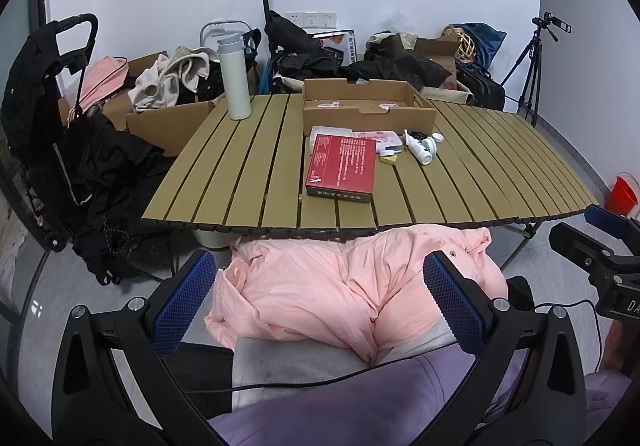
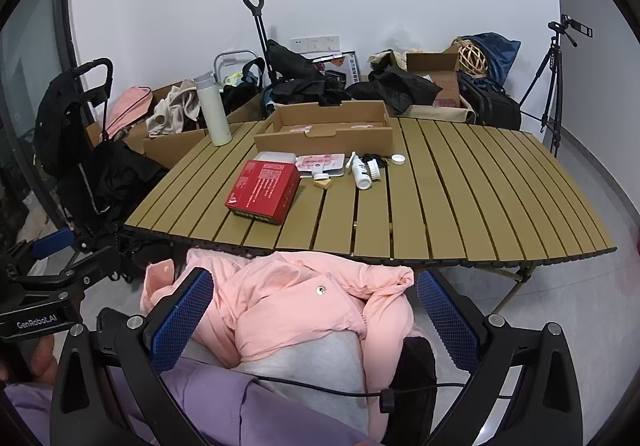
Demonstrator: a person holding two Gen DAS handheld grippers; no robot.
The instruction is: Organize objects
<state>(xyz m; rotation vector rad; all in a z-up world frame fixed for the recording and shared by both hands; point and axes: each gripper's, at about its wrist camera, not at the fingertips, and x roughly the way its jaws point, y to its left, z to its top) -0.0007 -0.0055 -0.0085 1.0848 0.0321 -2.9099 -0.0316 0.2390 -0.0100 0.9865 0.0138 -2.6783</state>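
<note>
A red box [image 1: 341, 168] [image 2: 264, 191] lies on the slatted table [image 1: 240, 174] [image 2: 460, 198]. Behind it are a pink-white card pack [image 1: 380, 138] [image 2: 322, 163], a small yellow block [image 1: 387, 158] [image 2: 322, 184], a white bottle [image 1: 418, 150] [image 2: 361, 176], a white brush [image 2: 373, 169] and a white cap [image 1: 437, 137] [image 2: 397, 159]. An open cardboard tray [image 1: 368, 114] [image 2: 324, 136] stands further back. My left gripper [image 1: 320, 302] and right gripper [image 2: 316, 318] are both open and empty, held low over a pink jacket [image 1: 352, 286] [image 2: 304, 298], short of the table.
A tall white flask [image 1: 235, 76] [image 2: 212, 110] stands at the table's far left. Bags, clothes and cardboard boxes crowd the floor behind and to the left. A tripod [image 1: 530, 66] [image 2: 550, 86] stands at the right, a red bucket [image 1: 621, 193] near it.
</note>
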